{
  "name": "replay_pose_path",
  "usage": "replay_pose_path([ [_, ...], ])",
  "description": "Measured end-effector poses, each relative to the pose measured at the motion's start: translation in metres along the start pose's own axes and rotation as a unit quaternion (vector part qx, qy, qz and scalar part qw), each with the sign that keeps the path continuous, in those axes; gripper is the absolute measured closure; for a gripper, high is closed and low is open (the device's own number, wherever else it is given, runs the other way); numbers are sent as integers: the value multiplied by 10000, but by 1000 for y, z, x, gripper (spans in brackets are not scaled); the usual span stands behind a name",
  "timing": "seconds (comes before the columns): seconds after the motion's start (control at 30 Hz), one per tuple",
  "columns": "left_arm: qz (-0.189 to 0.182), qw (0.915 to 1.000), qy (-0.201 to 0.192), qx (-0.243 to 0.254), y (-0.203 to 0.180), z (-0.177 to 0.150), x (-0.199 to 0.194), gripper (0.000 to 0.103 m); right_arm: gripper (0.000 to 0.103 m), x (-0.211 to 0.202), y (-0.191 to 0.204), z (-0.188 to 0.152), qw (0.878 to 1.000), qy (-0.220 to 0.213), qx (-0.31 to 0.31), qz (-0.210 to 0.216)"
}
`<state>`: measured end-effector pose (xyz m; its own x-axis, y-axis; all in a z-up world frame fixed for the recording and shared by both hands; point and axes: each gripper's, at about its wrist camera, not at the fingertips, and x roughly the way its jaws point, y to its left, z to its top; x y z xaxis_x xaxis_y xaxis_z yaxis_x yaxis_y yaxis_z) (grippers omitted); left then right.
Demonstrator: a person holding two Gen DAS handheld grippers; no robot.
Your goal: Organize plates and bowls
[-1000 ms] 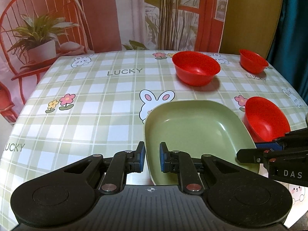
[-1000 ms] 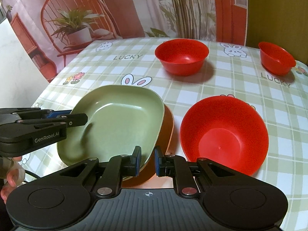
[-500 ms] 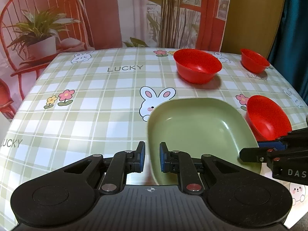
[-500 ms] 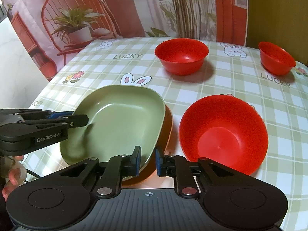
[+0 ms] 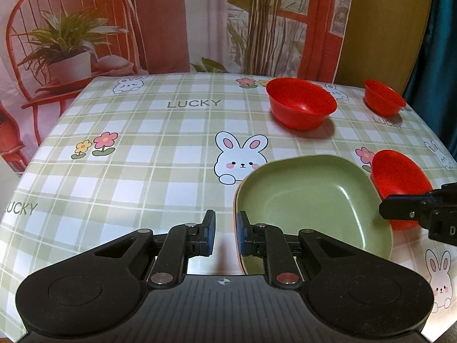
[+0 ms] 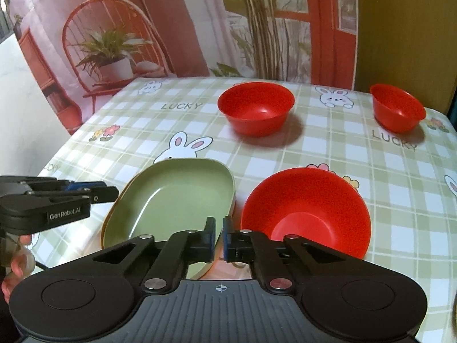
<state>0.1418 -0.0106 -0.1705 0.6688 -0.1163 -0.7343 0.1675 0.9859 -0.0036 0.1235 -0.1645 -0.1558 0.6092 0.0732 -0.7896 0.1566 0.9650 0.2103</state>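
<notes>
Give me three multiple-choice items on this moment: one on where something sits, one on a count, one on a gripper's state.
1. Where is the nearest red bowl relative to the green plate?
A. Stacked inside it
B. Beside it, on its right
C. Behind it

2. How many red bowls are on the table?
A. Two
B. Three
C. Four

3. What is the left gripper doing?
A. Open, gripping nothing
B. Clamped on a bowl
C. Gripping a spoon

Answers: 1 B, the bowl stands next to the plate's right edge. 2 B, one near, two farther back. 3 A, there is a bare gap between its jaws.

Left tablecloth (image 5: 137, 171) open — right crowded (green plate (image 5: 308, 200), red bowls (image 6: 305, 211)).
</notes>
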Motion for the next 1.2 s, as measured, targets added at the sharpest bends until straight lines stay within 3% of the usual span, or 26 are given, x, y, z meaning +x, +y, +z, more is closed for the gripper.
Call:
replay_pose_path([
  [0.4,-15,10000,26,-27,2,1,1,86,100,6,-2,-4,9998,108,143,76],
  [0.53,-85,9998,-154,-69,0,11,-8,86,94,-8,-10,6,9991,-181,314,207],
  [0.7,-285,9979,-567,-101,-14,37,-25,86,92,-36,-29,25,9968,-757,252,-70],
  [0.93,-680,9925,-998,163,-67,69,-36,86,87,-78,-81,39,9847,-1520,254,-818],
  [1.2,-1300,9828,-1095,717,-158,71,-29,86,79,-110,-165,11,9725,-1731,783,-1347],
])
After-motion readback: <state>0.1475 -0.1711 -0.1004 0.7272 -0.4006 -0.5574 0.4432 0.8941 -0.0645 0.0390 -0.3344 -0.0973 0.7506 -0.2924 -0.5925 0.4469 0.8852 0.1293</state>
